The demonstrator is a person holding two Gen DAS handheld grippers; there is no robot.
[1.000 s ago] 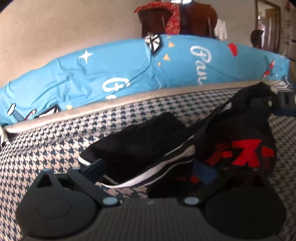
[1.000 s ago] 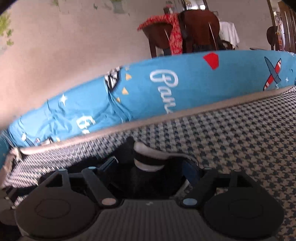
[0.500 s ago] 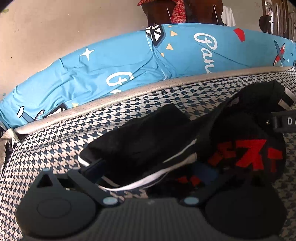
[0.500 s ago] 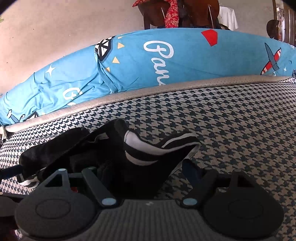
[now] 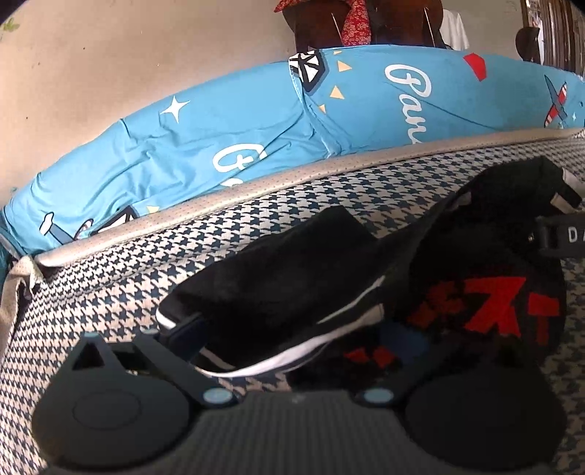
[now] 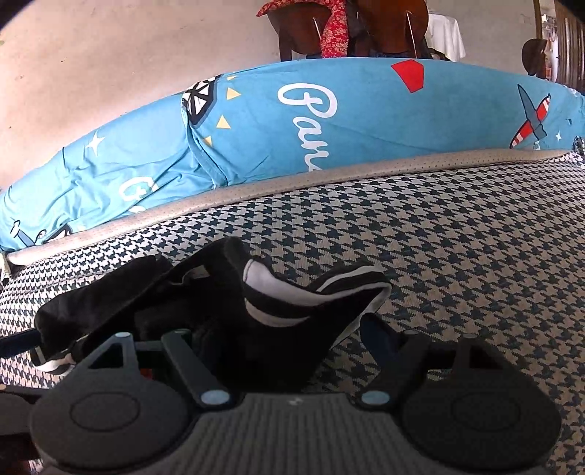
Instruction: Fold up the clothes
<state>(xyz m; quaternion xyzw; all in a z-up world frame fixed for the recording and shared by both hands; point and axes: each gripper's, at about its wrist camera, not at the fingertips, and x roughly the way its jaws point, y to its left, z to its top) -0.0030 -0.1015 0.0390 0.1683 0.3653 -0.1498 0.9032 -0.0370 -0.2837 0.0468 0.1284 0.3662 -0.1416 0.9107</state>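
A black garment point(image 5: 292, 277) with white stripes and a red print point(image 5: 501, 310) lies bunched on the houndstooth cover point(image 5: 109, 292). My left gripper point(image 5: 292, 336) stands wide over its near edge, and a striped fold lies loose between the fingers point(image 5: 186, 330). In the right wrist view the same garment point(image 6: 226, 314) rises in a striped hump. My right gripper point(image 6: 278, 336) is spread wide around that hump, and its right finger point(image 6: 378, 329) sits beside the cloth edge. Neither gripper's pads visibly press the fabric.
A long blue printed bolster point(image 6: 329, 120) lies along the far side behind a grey piped seam point(image 6: 329, 175). Houndstooth cover point(image 6: 475, 255) stretches to the right of the garment. A wooden chair with red cloth point(image 6: 336, 29) stands by the wall.
Both views have tipped slightly, showing more of the cover. In the right wrist view the hump between the fingers has sunk and spread leftward. Neither gripper's finger spread has changed.
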